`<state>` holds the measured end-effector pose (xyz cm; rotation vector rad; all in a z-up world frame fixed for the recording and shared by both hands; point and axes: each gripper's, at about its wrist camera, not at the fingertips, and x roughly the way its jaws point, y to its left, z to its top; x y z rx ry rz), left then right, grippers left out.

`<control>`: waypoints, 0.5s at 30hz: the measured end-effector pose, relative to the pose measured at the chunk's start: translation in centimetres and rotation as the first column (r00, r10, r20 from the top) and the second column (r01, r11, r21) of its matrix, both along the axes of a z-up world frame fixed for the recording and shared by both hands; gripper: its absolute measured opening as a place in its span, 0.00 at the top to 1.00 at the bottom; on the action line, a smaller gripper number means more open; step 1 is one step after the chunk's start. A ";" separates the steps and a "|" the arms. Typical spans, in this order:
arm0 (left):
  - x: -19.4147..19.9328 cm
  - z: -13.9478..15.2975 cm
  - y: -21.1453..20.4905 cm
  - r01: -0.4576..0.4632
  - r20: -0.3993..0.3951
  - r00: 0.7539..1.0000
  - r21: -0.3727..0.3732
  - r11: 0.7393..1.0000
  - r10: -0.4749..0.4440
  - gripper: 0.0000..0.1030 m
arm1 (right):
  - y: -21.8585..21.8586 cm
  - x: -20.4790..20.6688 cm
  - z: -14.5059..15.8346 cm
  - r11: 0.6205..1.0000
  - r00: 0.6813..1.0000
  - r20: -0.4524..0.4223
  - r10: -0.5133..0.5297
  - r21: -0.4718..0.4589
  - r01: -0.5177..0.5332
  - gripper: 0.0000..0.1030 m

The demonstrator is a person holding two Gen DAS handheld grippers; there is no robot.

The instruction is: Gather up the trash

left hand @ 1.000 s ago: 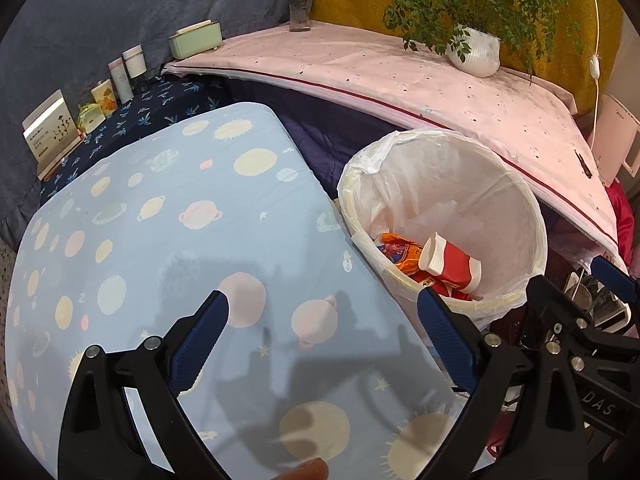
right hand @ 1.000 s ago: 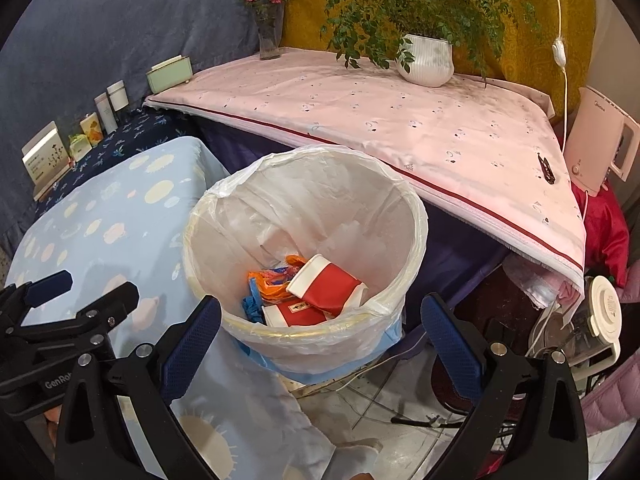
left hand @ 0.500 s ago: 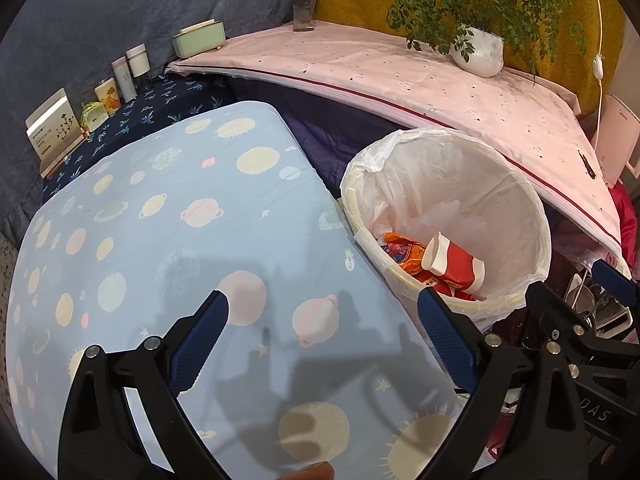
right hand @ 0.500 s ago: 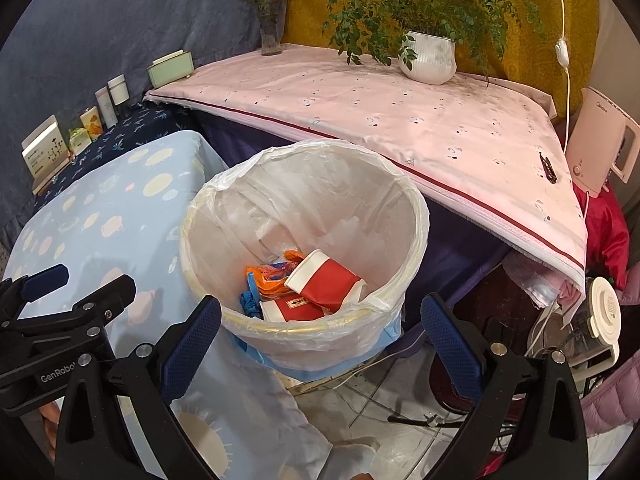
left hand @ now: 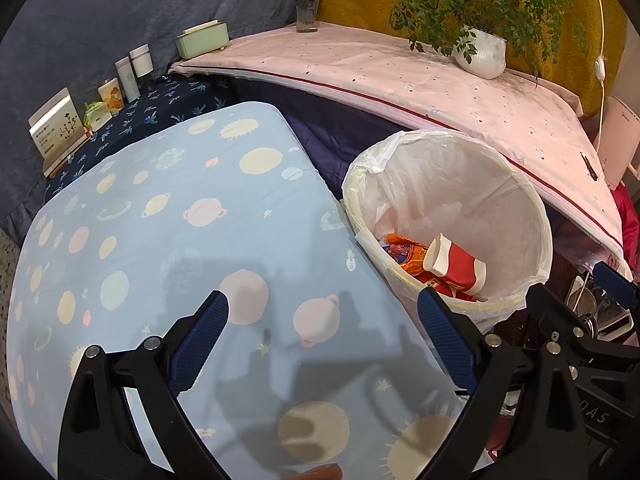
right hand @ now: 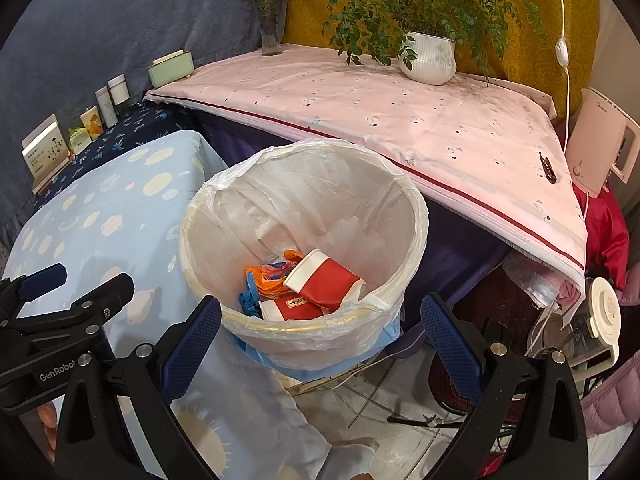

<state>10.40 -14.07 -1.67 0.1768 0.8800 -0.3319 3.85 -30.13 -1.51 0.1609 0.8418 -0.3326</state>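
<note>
A round bin lined with a white plastic bag (right hand: pixel 400 184) (left hand: pixel 360 184) stands beside the blue planet-print table (left hand: pixel 168 216) (right hand: pixel 108 208). Inside lie red-and-white paper cups (right hand: pixel 324 282) (left hand: pixel 456 268), an orange wrapper (right hand: pixel 266 278) (left hand: pixel 402 252) and a bit of blue trash (right hand: pixel 248 302). My left gripper (left hand: pixel 322 320) is open and empty above the table's near right part. My right gripper (right hand: pixel 320 328) is open and empty, hovering over the bin's near rim. The left gripper's body (right hand: pixel 60 320) shows at the left of the right wrist view.
A pink-clothed table (right hand: pixel 400 112) behind the bin carries a potted plant (right hand: pixel 428 56), a flower vase (right hand: pixel 272 32) and a green box (right hand: pixel 170 68). Small boxes and jars (left hand: pixel 100 92) line the dark cloth at left. A kettle (right hand: pixel 600 148) and clutter lie right of the bin.
Both views have shifted only slightly; the bin sits a little farther along in the frames. Both grippers stay open and the trash in the bin has not moved.
</note>
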 end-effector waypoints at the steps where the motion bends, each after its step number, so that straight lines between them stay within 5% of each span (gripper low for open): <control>1: 0.0 0.0 0.0 0.000 0.000 1.000 0.000 1.000 0.000 0.12 | 0.0 0.0 0.0 1.000 1.000 -0.001 -0.001 0.000 0.001 0.06; 15: -0.1 -0.1 0.0 -0.009 0.004 1.000 0.004 1.000 0.009 0.12 | -0.2 -0.1 -0.2 1.000 1.000 -0.004 -0.001 0.000 0.001 0.06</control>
